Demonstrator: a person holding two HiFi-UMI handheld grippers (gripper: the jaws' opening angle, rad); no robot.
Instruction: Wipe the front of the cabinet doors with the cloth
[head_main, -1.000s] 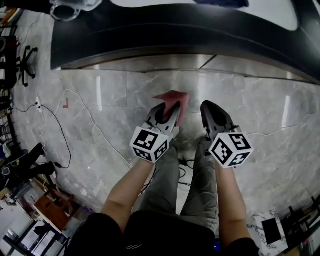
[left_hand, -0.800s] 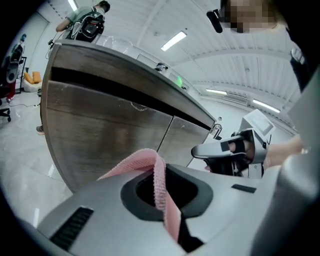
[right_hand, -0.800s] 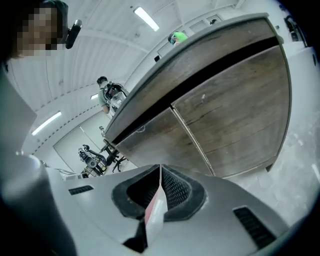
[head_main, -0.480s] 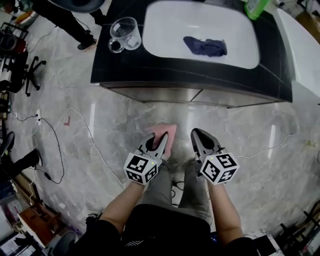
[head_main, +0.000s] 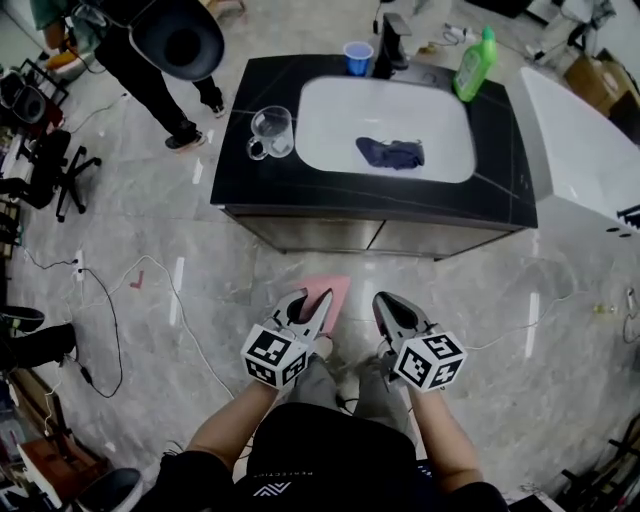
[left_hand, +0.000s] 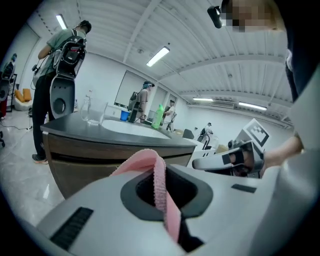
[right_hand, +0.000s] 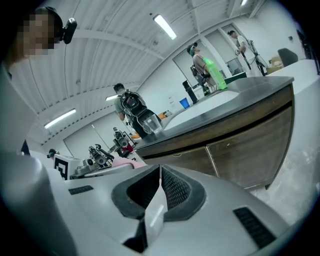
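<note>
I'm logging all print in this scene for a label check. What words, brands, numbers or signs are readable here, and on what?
No text here is legible.
Green bottle: any print is too small to read.
Marker cubes: black-and-white square patterns only, no letters or numbers.
Shirt: a small pale logo, too small to read.

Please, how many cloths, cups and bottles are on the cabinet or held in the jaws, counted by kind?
Cloths: 2 (pink cloth, dark blue cloth)
Cups: 2 (blue cup, clear glass mug)
Bottles: 1 (green bottle)
Total: 5
</note>
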